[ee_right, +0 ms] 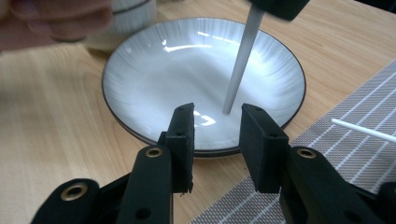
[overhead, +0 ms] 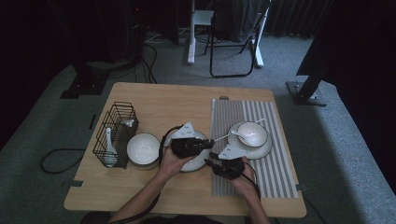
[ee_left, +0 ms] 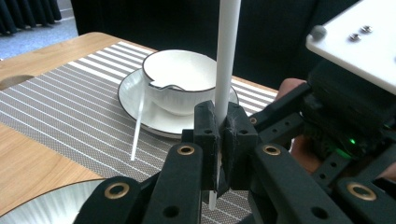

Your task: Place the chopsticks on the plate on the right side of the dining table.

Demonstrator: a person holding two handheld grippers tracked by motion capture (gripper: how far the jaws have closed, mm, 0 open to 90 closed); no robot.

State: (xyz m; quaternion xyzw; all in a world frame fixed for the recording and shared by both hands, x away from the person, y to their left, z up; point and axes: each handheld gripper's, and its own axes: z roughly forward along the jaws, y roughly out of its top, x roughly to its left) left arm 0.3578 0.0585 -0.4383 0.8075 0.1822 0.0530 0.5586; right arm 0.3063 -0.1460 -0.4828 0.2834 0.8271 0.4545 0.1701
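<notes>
From above, your left gripper (overhead: 198,145) hangs over the plate (overhead: 200,163) with a white chopstick (overhead: 219,138), the right gripper (overhead: 212,164) just beside it at the mat (overhead: 275,154) edge. In the left gripper view the jaws are clamped on that chopstick (ee_left: 226,60), so hold it steady and near upright. In the right gripper view the jaws stand apart before the plate (ee_right: 140,74); ease them around the chopstick's (ee_right: 240,65) lower end squarely before closing.

High cam overhead; tongs cams close, share plate (ee_right: 154,70).
</notes>
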